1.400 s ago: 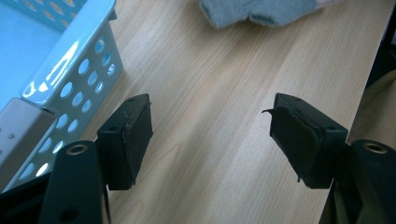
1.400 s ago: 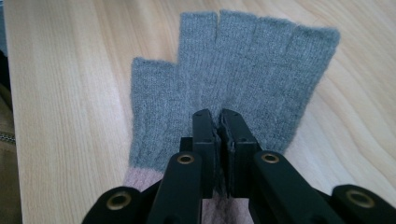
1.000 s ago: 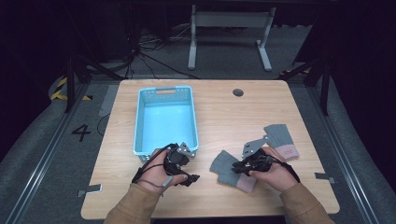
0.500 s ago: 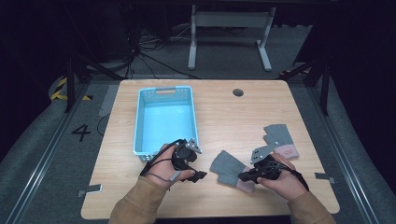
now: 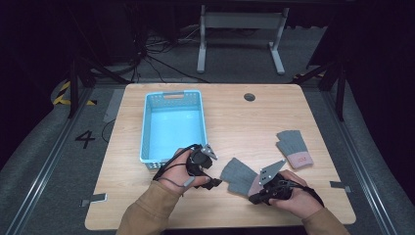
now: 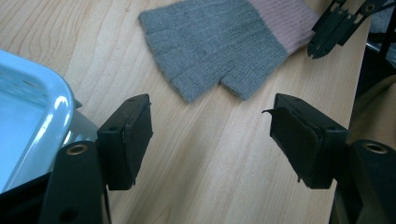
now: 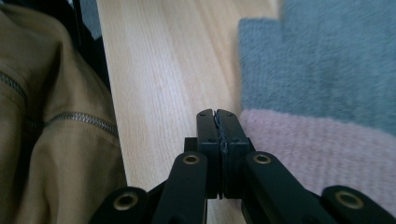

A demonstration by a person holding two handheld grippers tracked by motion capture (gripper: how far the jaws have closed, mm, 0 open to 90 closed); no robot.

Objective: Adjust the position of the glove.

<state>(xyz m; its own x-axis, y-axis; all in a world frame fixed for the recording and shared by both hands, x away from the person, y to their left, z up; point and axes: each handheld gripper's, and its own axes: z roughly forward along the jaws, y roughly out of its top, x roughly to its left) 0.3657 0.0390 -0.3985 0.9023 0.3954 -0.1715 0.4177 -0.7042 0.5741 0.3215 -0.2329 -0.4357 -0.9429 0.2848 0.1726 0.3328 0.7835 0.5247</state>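
A grey fingerless glove with a pink cuff (image 5: 239, 177) lies flat near the table's front edge. My left gripper (image 5: 214, 169) hovers just left of it, beside the basket's near corner. In the left gripper view this gripper (image 6: 212, 112) stands open over bare wood, with the glove (image 6: 219, 42) a little ahead. My right gripper (image 5: 253, 198) sits at the glove's cuff end. In the right gripper view its jaws (image 7: 218, 116) are shut with nothing between them, resting beside the pink cuff (image 7: 322, 149). A second matching glove (image 5: 293, 147) lies farther right.
A light blue basket (image 5: 148, 128) stands empty left of centre; its corner (image 6: 32, 107) is close to my left gripper. A tan sleeve (image 7: 46, 140) lies along the table's front edge. A round cable hole (image 5: 249, 97) is at the back.
My left gripper has shifted right toward the near glove. My right gripper has drawn back toward the front edge, to the glove's cuff end.
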